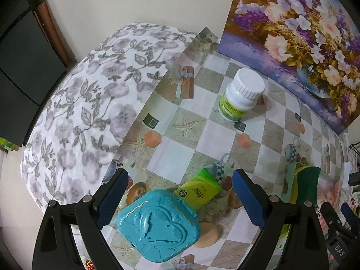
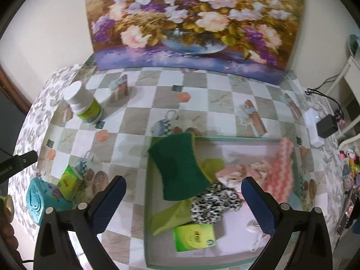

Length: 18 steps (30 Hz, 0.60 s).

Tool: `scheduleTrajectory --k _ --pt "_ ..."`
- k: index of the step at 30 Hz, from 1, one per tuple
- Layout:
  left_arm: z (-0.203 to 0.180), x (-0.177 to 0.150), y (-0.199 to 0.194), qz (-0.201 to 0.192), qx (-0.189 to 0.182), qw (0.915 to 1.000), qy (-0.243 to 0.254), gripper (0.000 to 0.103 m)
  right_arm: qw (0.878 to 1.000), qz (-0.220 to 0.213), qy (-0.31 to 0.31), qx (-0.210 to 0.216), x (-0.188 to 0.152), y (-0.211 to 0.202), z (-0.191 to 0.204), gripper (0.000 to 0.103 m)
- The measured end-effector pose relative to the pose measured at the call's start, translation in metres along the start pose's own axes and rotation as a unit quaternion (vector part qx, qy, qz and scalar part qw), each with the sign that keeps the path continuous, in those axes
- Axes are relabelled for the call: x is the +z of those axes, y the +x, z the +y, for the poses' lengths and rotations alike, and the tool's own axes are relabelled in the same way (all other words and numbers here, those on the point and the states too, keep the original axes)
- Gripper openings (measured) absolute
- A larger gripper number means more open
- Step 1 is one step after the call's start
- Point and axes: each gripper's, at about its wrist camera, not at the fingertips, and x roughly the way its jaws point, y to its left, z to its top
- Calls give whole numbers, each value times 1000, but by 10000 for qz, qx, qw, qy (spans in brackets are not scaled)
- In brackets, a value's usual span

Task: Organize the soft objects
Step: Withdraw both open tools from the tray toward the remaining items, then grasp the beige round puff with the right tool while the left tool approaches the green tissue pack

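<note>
Looks mostly sorted already, I'd say. Nearest the right gripper (image 2: 183,204), whose jaws are spread wide and hold nothing, sits the shallow pale-green tray (image 2: 147,236). Inside it, near to far: a flat green tissue packet (image 2: 194,237), a lime-green cloth (image 2: 171,216), a black-and-white speckled fuzzy scrunchie (image 2: 213,204), a dark-green and yellow scrubbing sponge (image 2: 180,168) leaning up on the tray's far-left corner, and a pink-and-white zigzag knit cloth (image 2: 281,173) at the far right.

Over on the left side, the left gripper (image 1: 180,200) is also wide open and empty. It hangs over a turquoise plastic case with a moulded heart lid (image 1: 158,225). Just beyond that, touching or nearly touching it, lies a second green-and-yellow soft tissue pack (image 1: 199,190), on the checked tablecloth (image 1: 198,135), outside the tray. That's probably the one soft thing left to move. Farther back stands a white screw-cap bottle with a green label (image 1: 240,94); like the case it's hard, so I'd guess both stay put.
</note>
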Motion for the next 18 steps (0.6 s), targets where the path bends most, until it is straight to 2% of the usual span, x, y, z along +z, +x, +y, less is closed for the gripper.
scheduleTrajectory --k 11,18 --pt "2 -3 23 428 56 9989 162 94 9990 243 -367 104 -6 19 39 103" --pt "-2 -5 34 604 236 9971 389 94 9963 495 -640 300 -16 35 64 103"
